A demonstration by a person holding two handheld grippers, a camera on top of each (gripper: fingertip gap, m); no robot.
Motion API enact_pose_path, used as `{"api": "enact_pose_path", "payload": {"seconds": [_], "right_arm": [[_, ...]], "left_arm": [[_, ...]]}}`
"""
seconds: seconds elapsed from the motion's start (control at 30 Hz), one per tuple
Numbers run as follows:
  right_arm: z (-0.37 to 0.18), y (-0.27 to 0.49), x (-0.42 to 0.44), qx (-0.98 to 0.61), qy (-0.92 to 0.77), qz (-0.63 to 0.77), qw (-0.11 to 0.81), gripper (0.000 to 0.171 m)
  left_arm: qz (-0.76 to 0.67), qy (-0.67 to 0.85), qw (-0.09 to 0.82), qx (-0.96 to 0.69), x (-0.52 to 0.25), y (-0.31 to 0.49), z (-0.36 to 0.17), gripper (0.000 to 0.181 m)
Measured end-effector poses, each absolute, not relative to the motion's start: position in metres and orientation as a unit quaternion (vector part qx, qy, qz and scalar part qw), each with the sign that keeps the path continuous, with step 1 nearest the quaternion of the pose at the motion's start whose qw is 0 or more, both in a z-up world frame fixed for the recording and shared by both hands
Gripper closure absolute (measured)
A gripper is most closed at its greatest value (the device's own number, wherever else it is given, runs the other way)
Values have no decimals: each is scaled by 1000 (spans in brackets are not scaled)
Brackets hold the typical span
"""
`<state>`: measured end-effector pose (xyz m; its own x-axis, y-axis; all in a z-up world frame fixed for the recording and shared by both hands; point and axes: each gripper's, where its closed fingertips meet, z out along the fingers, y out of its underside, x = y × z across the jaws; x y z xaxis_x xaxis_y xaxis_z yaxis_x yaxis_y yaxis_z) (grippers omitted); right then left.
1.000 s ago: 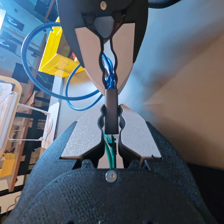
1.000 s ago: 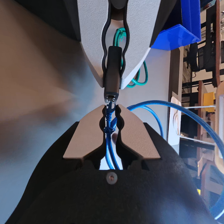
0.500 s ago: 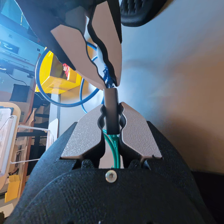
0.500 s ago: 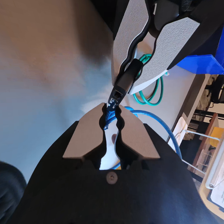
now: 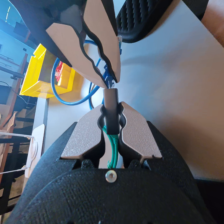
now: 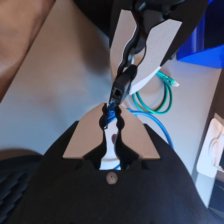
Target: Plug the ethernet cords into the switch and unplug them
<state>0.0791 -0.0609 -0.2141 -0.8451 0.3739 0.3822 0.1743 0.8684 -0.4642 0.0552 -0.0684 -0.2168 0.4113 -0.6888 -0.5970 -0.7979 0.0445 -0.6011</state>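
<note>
Currently the left gripper (image 5: 111, 106) has its fingers clamped on the switch (image 5: 111, 111), a small black box with two ports on its end face. Right gripper (image 6: 110, 104) pinches the blue cord (image 6: 156, 122), plug at the lower port. Green cord (image 6: 157, 103) coils on the counter (image 6: 60, 84).

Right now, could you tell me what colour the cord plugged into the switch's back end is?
Green; the green cord shows best in the left wrist view.
</note>
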Motion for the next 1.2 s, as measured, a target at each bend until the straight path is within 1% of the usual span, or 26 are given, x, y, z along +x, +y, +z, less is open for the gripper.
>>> {"api": "enact_pose_path", "payload": {"seconds": [0.1, 0.27, 0.43, 0.53, 0.63, 0.7, 0.8, 0.93, 1.07, 1.2], "right_arm": [[-214, -61, 76, -167, -929, 235, 232, 157], [-215, -49, 59, -204, -908, 219, 293, 157], [-211, -45, 42, -239, -875, 208, 366, 157], [-209, -45, 38, -220, -872, 185, 397, 158], [-202, -44, 38, -215, -868, 197, 401, 158], [-199, -43, 38, -204, -871, 190, 403, 159], [-198, -46, 39, -185, -880, 182, 398, 159], [-205, -52, 43, -130, -902, 154, 383, 159], [-207, -59, 52, -79, -925, 137, 345, 159], [-197, -60, 62, -75, -934, 154, 313, 158]], "left_arm": [[34, 516, 491, -700, 54, -68, -213, 160], [-31, 449, 536, -714, 52, -65, -197, 161], [-8, 433, 537, -724, 39, -62, -195, 160], [10, 439, 541, -718, 37, -63, -193, 160], [43, 446, 533, -717, 34, -62, -194, 160], [58, 452, 520, -723, 34, -60, -200, 156], [87, 467, 514, -714, 32, -60, -199, 160], [152, 524, 479, -687, 30, -62, -206, 160], [152, 546, 466, -679, 34, -65, -209, 159], [120, 539, 490, -675, 42, -67, -202, 159]]}}
